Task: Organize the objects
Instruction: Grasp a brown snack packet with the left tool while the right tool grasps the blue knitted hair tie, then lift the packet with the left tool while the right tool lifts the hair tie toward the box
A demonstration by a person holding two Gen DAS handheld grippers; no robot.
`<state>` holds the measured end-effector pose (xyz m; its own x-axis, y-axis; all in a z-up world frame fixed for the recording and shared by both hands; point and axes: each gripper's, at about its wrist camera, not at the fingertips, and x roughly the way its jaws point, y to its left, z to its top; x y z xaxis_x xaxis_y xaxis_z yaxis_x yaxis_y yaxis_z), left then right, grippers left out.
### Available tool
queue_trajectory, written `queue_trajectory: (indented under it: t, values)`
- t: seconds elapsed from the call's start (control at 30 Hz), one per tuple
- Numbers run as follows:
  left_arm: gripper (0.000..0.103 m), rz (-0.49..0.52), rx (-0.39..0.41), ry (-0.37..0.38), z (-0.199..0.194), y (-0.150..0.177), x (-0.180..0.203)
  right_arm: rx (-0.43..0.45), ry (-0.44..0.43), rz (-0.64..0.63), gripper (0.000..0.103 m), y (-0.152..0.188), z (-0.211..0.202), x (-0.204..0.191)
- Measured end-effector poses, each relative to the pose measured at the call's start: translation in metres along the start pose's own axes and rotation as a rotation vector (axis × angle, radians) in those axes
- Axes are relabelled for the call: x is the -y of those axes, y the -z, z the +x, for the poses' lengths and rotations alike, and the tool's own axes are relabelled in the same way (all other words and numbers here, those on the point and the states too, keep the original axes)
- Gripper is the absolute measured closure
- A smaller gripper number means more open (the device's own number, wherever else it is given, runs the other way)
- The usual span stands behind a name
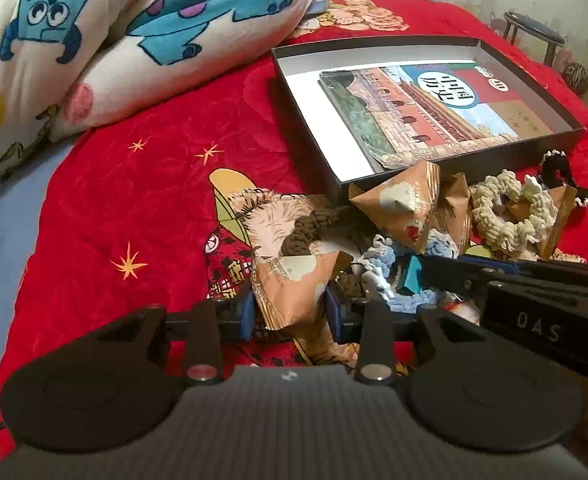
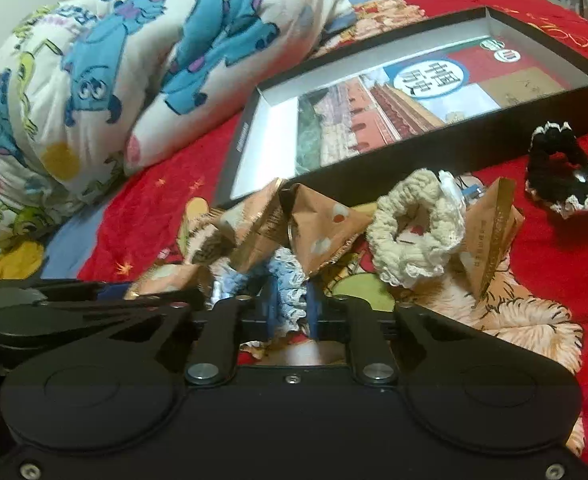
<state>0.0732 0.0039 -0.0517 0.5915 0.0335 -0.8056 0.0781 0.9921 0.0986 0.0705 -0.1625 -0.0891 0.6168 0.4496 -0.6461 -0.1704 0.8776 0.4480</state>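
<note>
On the red bedspread lies a pile of tan snack packets and crocheted scrunchies. My left gripper is shut on a tan snack packet. My right gripper is shut on a light blue scrunchie; it also shows in the left wrist view, with the right gripper reaching in from the right. A cream scrunchie, a black scrunchie, a brown scrunchie and more packets lie beyond. An open black box holds a book.
A folded cartoon-print quilt lies at the back left of the bed. A dark stool stands by the wall beyond the bed. The box also shows in the right wrist view.
</note>
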Motion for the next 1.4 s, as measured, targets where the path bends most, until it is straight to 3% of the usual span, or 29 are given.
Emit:
queue_trajectory:
  t: [0.43, 0.97, 1.13, 1.4]
  values:
    - [0.064, 0.002, 0.018, 0.005, -0.01, 0.002, 0.001, 0.063, -0.011, 0.03, 0.091, -0.002, -0.021, -0.002]
    - [0.065, -0.007, 0.071, -0.032, -0.026, -0.002, -0.006, 0.136, -0.029, -0.093, 0.091, 0.0, -0.054, -0.035]
    - [0.065, -0.004, 0.086, -0.049, -0.032, 0.002, -0.008, 0.123, -0.036, -0.142, 0.091, 0.005, -0.058, -0.046]
    - [0.065, -0.068, 0.14, -0.056, -0.053, 0.005, -0.023, 0.145, -0.067, -0.193, 0.091, 0.012, -0.074, -0.063]
